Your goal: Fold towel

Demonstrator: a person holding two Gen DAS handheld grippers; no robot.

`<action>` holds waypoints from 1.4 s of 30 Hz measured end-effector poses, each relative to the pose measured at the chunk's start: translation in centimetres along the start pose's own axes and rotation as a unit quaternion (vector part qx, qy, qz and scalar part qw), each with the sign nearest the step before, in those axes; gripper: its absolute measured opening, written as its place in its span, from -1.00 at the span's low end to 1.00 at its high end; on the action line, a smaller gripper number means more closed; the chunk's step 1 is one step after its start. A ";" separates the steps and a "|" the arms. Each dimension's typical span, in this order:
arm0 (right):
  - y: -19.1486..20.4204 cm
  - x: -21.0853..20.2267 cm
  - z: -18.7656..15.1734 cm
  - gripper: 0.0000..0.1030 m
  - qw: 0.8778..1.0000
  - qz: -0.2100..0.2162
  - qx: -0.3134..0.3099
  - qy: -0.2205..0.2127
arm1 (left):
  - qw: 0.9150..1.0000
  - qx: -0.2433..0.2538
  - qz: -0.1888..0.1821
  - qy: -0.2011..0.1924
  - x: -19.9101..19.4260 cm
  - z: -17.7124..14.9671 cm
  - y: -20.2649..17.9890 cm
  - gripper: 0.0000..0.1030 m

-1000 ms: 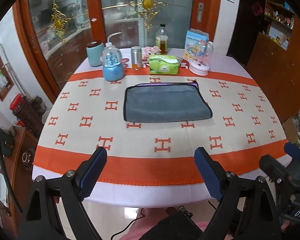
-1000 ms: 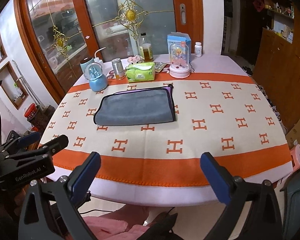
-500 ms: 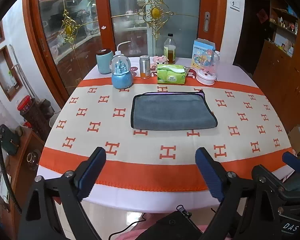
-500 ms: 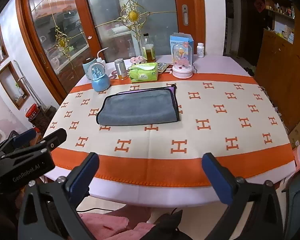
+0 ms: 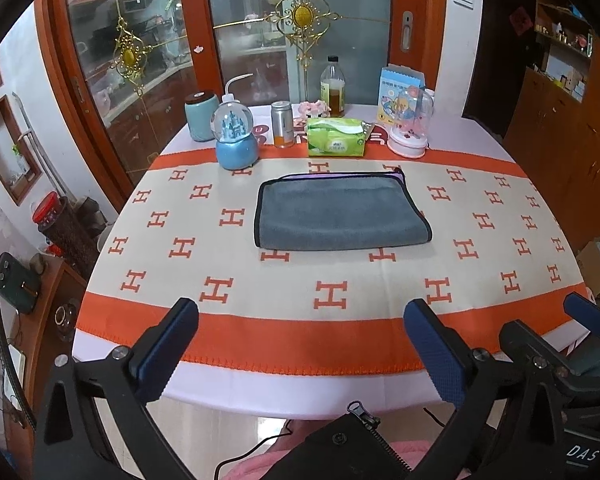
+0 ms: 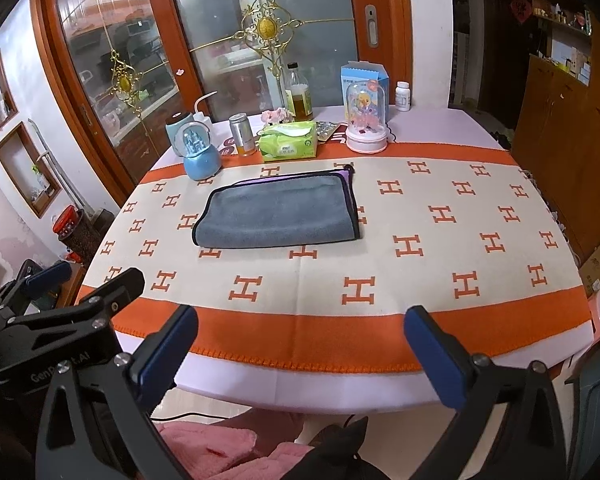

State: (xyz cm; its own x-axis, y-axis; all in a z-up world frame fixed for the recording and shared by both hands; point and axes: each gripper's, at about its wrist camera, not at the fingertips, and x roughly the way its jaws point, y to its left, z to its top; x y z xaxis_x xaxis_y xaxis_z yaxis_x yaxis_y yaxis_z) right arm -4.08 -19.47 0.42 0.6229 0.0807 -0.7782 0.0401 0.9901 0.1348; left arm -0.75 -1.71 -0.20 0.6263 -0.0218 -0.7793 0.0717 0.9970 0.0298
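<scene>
The towel (image 5: pixel 340 216) is gray with a black edge. It is folded flat into a long shape, and a bit of purple shows along its top. It lies in the middle of the frame.

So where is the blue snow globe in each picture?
Left wrist view: the snow globe stands upper left of centre, beyond the grey towel's far left corner.
Right wrist view: the snow globe sits further left.
Shared landmark: the green tissue pack.
</scene>
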 end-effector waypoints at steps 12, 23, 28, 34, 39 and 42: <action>0.1 0.1 -0.1 1.00 1.000 0.000 0.000 0.001 | 1.000 -0.002 0.002 0.003 0.1 -0.2 0.2 0.98; 0.1 0.1 -0.1 1.00 1.000 0.000 -0.001 0.001 | 1.000 -0.003 0.002 0.006 0.2 -0.2 0.4 0.98; 0.1 0.1 -0.1 1.00 1.000 0.000 0.000 0.001 | 1.000 -0.005 0.003 0.009 0.4 -0.3 0.5 0.98; 0.2 0.2 -0.3 1.00 1.000 0.000 0.000 0.002 | 1.000 -0.006 0.002 0.012 0.6 -0.3 0.4 0.98; 0.2 0.2 -0.3 1.00 1.000 0.000 0.000 0.002 | 1.000 -0.006 0.001 0.013 0.6 -0.3 0.4 0.98; 0.2 0.2 -0.2 1.00 1.000 0.000 0.000 0.002 | 1.000 -0.007 0.002 0.013 0.6 -0.4 0.4 0.98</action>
State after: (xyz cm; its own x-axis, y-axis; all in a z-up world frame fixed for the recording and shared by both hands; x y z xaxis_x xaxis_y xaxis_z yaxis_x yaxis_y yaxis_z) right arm -4.13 -19.20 0.13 0.6191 0.0808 -0.7812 0.0400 0.9901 0.1342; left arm -0.60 -1.31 -0.90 0.6060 -0.0165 -0.7953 0.0593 0.9979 0.0244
